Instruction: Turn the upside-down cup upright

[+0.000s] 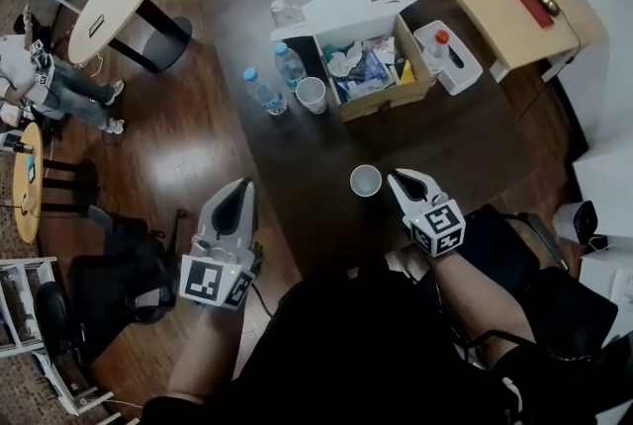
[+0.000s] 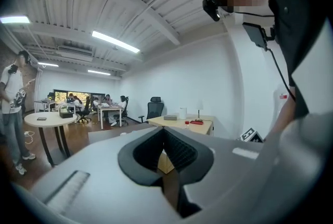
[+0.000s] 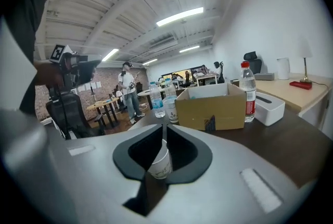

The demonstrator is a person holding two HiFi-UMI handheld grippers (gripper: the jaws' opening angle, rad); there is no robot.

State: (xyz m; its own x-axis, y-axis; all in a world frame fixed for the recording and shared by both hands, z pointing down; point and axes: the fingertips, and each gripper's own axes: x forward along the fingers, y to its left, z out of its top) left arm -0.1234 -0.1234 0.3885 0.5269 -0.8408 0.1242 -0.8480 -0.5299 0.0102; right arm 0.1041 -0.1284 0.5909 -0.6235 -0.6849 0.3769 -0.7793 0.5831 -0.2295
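**A:** Head view is showing the dark table (image 1: 297, 156), with the cardboard box (image 1: 388, 99) sitting far back, out of the way of the work.

**B:** Yep. And the left gripper (image 1: 237, 194) is hanging off to the side, claw pressed together, empty. The right gripper (image 1: 400, 178) is closed too, nosing up just beside the cup (image 1: 365, 181), which is looking bottom-up. Probably lining up a grab.

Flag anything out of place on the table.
The paper cup beside the right gripper stands upside down on the dark table, narrow base up and wide rim down.
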